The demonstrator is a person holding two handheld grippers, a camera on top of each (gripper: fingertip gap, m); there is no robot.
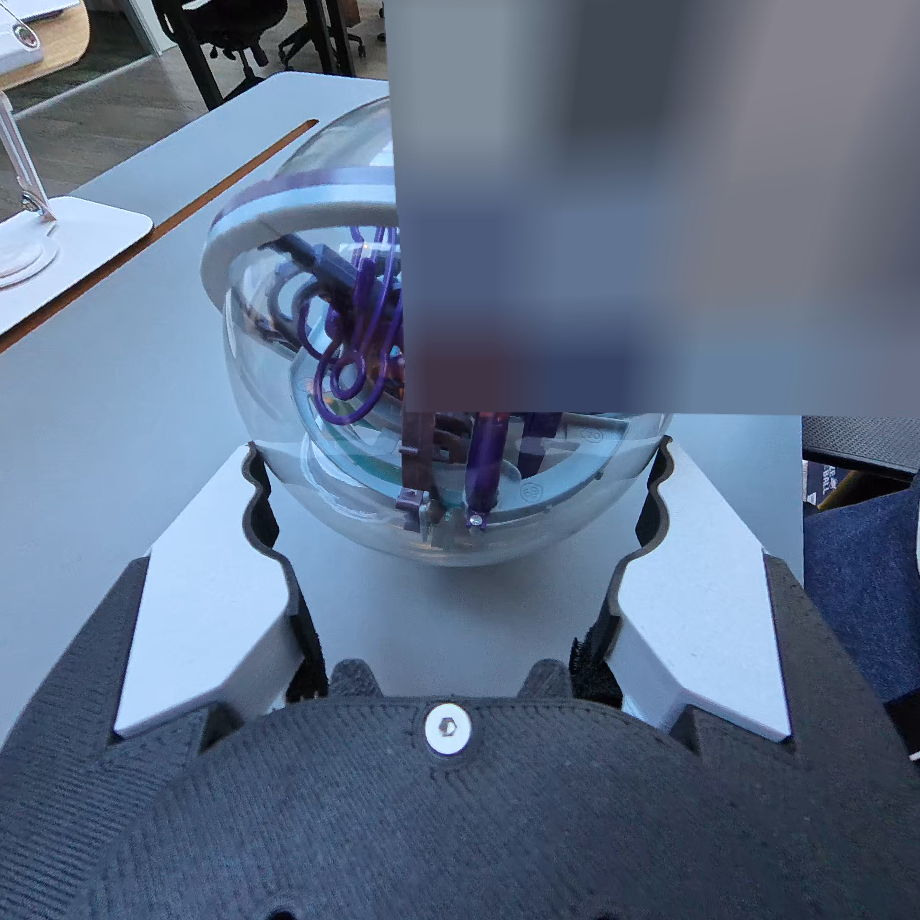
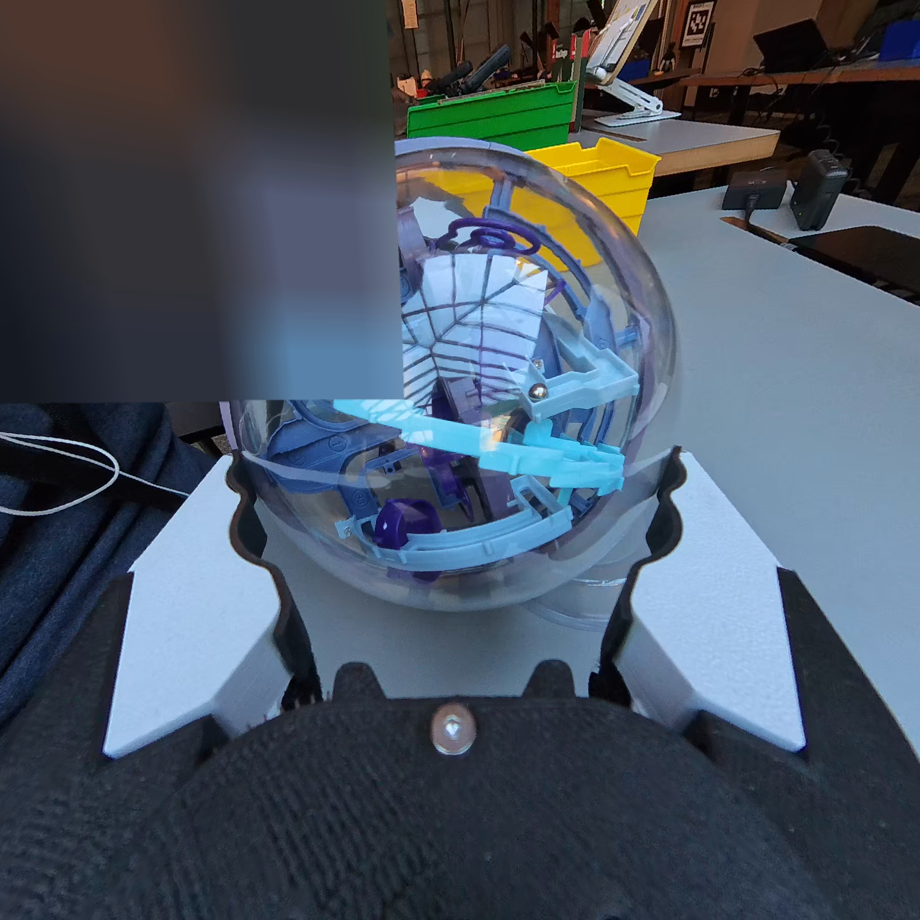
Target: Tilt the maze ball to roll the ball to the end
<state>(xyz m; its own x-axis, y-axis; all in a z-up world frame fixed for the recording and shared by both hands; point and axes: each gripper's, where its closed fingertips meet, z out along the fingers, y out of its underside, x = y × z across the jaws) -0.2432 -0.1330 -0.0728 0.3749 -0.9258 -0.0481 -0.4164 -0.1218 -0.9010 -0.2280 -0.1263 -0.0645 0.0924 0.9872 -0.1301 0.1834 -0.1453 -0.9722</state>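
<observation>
The maze ball [image 1: 318, 348] is a clear sphere with purple, grey and light-blue tracks inside and a grey band around it. It sits between the fingers of both grippers, over the grey table [image 1: 124, 448]. My left gripper [image 1: 457, 455] holds it at its lower sides, with both fingertips against the shell. My right gripper [image 2: 453, 473] grips the maze ball [image 2: 522, 448] the same way from the opposite side. A small steel ball [image 2: 536, 392] rests on a light-blue track at the right inside. A blur patch hides part of the sphere in both views.
A clear ring stand [image 2: 582, 605] lies under the sphere. A yellow bin [image 2: 597, 199] and a green bin [image 2: 488, 117] stand behind it. Dark devices [image 2: 816, 194] and a black tablet [image 2: 866, 254] are at the far right. A white stand base [image 1: 74, 239] is at the left. A person's dark blue clothing [image 2: 74, 522] is nearby.
</observation>
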